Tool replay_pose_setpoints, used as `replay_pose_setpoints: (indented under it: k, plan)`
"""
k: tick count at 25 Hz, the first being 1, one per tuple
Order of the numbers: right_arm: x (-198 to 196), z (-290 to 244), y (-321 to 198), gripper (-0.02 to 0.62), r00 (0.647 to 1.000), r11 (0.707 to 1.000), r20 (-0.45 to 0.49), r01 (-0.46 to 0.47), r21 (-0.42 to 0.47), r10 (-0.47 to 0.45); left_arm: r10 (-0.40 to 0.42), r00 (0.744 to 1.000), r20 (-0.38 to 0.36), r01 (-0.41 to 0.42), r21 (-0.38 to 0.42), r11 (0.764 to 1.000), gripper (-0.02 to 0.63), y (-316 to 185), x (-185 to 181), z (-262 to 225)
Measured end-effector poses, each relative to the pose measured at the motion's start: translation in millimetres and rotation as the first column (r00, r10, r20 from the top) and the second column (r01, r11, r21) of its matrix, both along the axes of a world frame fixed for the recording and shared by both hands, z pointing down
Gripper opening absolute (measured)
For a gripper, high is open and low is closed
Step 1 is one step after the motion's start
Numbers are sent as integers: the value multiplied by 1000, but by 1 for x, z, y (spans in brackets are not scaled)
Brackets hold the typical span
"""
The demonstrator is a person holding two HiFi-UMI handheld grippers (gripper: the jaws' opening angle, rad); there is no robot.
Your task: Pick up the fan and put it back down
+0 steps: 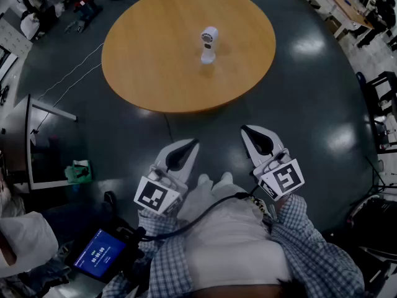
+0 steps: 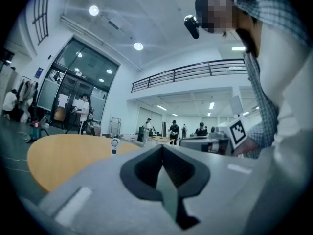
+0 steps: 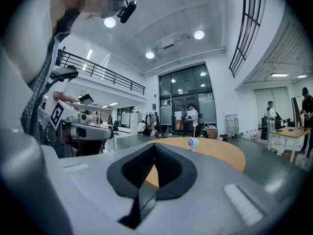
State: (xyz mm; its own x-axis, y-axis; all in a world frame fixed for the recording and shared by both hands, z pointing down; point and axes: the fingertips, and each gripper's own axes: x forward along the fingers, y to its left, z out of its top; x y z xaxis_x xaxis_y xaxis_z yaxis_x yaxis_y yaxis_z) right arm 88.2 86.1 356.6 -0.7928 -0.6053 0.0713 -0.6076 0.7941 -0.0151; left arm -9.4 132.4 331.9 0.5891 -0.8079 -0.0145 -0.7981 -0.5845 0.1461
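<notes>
A small white fan [image 1: 209, 44] stands upright near the middle of a round wooden table [image 1: 155, 67]. Both grippers are held close to the person's body, well short of the table's near edge and above the dark floor. My left gripper [image 1: 191, 144] has its jaws together with nothing between them. My right gripper [image 1: 245, 130] is likewise shut and empty. In the left gripper view the fan [image 2: 114, 145] shows far off on the table [image 2: 63, 155], beyond the closed tips of the left gripper [image 2: 162, 148]. The right gripper view shows the fan [image 3: 191, 143] past the shut right gripper [image 3: 154, 147].
A grey cabinet [image 1: 43, 141] stands on the floor at the left, a tablet with a blue screen [image 1: 99, 253] lies at bottom left, and cables run over the floor. Desks [image 1: 341, 5] and chairs line the right side. Several people stand far behind the table.
</notes>
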Motion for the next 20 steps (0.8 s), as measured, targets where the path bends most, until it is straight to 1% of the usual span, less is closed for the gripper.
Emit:
replay_pose_setpoints:
  k: [4,9,14,17,20]
  plan:
    - [0,2,-1,2,1000,1000,-2,-2,0,2,-4,1000,21,4,-31,1000,0,0,-1,6]
    - [1,2,-3,2,1000,1000,2,-1,-7,1,-3,1000,2,3,-14,1000,0,-1,1,3]
    - [5,3,-6,2,1000,1000,15,-7,-22,7,-19,1000,23,20,-51,998,0,-4,1,9]
    - [7,3,-8,2,1000,1000,19,-3,-22,3,-26,1000,7,26,-53,998,0,-5,3,8]
    - [7,3,-10,2,1000,1000,20,5,-23,-5,-37,999,15,38,-52,998,0,-8,3,7]
